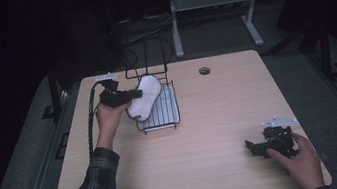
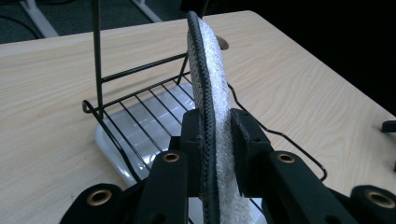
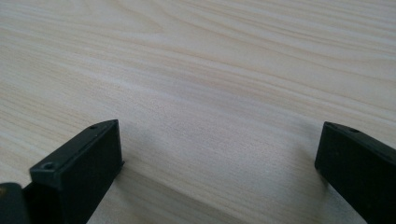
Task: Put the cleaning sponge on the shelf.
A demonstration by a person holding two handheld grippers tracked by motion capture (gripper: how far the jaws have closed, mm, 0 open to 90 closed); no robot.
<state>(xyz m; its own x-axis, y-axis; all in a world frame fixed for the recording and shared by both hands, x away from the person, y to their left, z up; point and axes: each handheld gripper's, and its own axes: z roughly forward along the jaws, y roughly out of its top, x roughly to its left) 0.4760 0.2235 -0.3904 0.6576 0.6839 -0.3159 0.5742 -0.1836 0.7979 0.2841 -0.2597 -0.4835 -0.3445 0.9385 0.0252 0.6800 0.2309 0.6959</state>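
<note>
Left gripper (image 1: 133, 95) clamped on a white insole-shaped pad (image 1: 145, 96), jaws pressed against both faces, as confirmed in the left gripper view where the pad (image 2: 212, 93) stands on edge between the black fingers (image 2: 247, 140). Dark-trimmed rim turned toward the left finger, fuzzy white face toward the right one. Long axis of the pad running straight out from the jaws, away from the hand, far end pointing toward the upright back of the black wire rack (image 1: 156, 109). Held above the rack's grid floor and the white tray (image 2: 140, 126) beneath it, apparently not yet resting on either. Judged step: lowering or slotting the pad into the rack; critical relation is the pad's edge lined up along the floor wires and aimed at the back frame (image 2: 97, 56). Right gripper (image 1: 260, 149) idle on the wooden table (image 1: 219, 112) near the person's side, well apart from the rack, jaws spread wide with nothing between them, bare table (image 3: 210, 93) showing in the gap. Left hand clearly the nearer and the working one
</note>
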